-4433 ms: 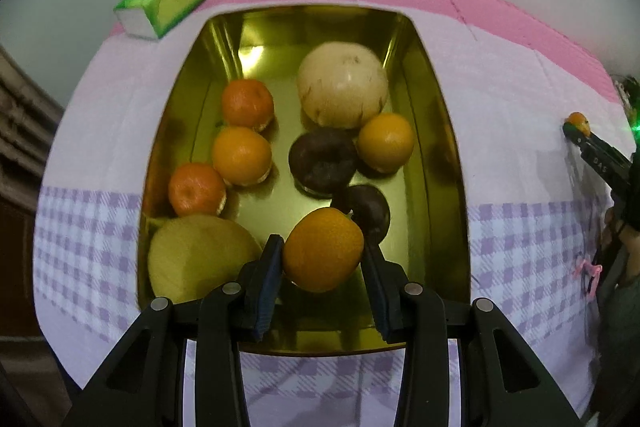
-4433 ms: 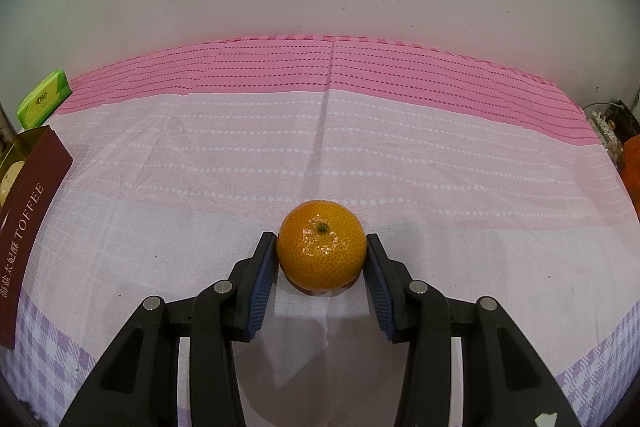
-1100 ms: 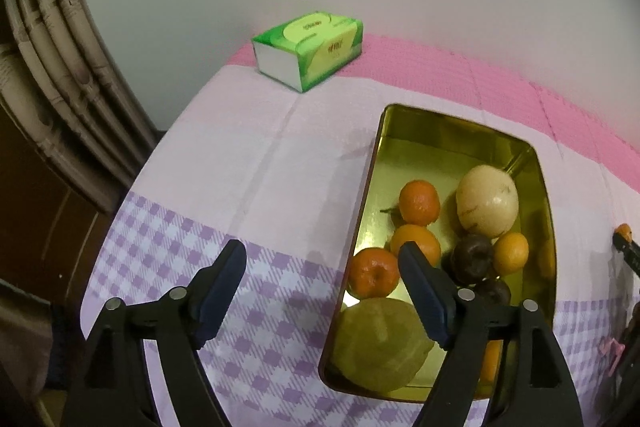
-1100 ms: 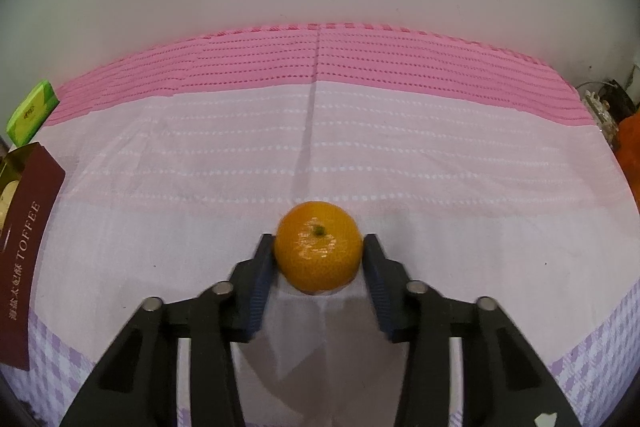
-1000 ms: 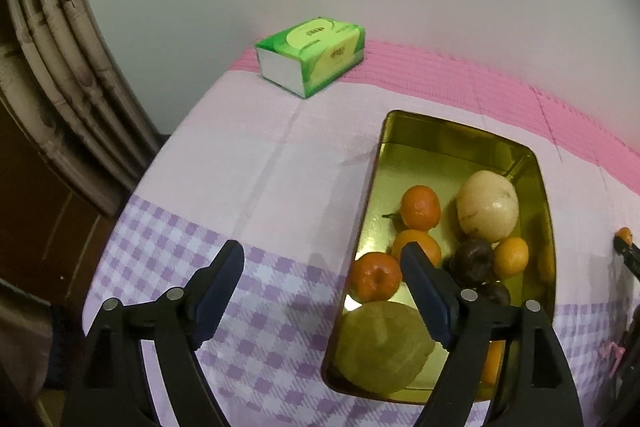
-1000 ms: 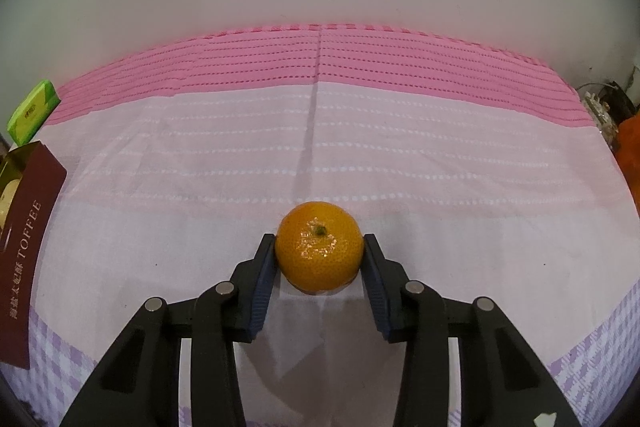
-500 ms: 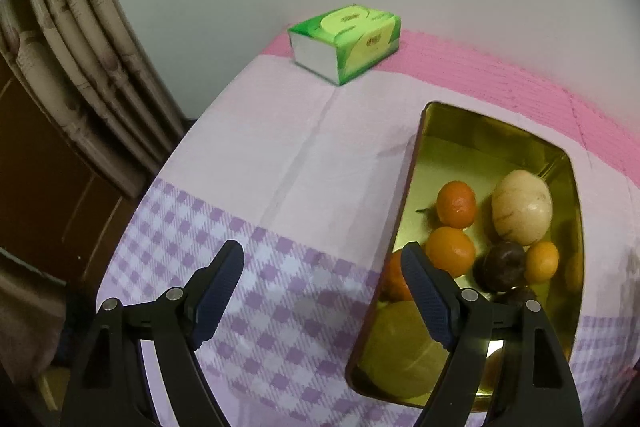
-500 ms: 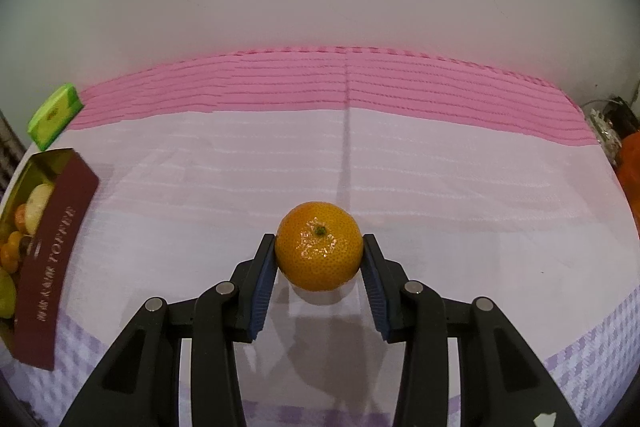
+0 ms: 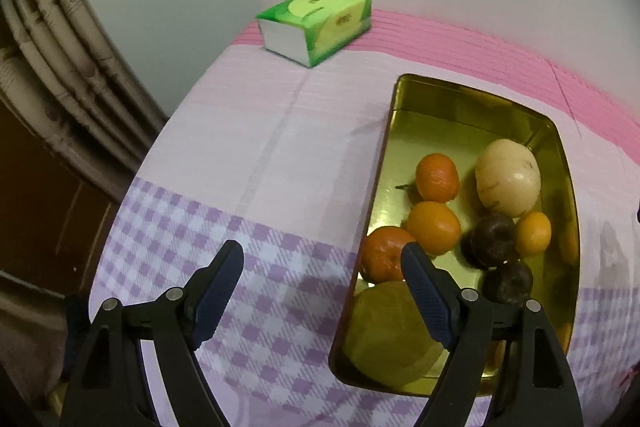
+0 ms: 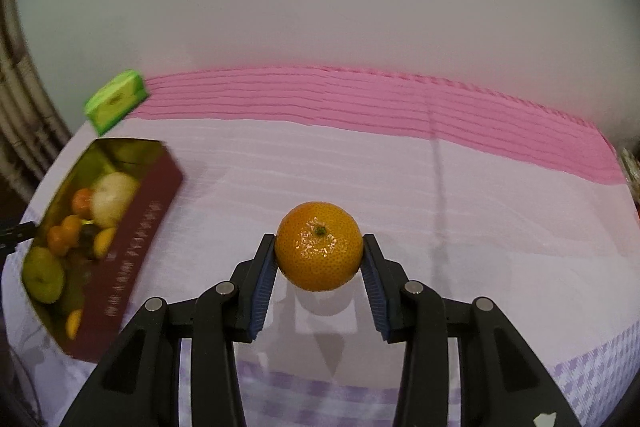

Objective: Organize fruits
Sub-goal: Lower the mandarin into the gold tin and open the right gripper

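Glossy gold metal tin, matt woven cloth, dimpled shiny orange.

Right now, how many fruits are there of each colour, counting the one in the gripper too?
Orange fruits: 6 (five in the gold tin, plus the held orange in the right gripper)
Dark purple fruits: 2
Pale cream fruit: 1
Yellow-green fruit: 1
Total: 10

Gaping left claw beside fruit-filled gold tin
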Demonstrator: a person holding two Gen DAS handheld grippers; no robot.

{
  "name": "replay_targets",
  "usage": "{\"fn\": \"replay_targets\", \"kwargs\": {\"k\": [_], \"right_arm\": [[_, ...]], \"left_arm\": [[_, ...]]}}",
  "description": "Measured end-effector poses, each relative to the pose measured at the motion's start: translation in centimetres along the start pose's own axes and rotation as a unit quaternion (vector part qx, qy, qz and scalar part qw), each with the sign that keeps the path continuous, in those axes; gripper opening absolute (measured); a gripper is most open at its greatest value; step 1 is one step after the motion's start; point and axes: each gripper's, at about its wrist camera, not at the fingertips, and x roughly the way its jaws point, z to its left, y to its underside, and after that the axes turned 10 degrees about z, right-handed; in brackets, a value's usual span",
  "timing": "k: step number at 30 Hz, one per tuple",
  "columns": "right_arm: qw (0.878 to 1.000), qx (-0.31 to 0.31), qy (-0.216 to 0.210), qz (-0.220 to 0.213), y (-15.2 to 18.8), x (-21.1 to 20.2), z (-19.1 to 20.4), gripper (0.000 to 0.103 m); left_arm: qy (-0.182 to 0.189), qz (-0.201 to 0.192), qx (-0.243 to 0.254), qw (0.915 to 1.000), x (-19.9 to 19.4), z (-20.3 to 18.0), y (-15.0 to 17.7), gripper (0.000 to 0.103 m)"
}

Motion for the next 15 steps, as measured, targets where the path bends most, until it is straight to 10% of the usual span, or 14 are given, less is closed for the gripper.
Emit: {"fn": "replay_targets", "kwargs": {"k": [15], "right_arm": [[0.985,-0.130,-0.108,0.014,-0.5,-1.4,14.4,0.039]], "left_arm": [[0.029,-0.008,0.003,0.9995,-1.6,0.5,0.2,0.081]]}}
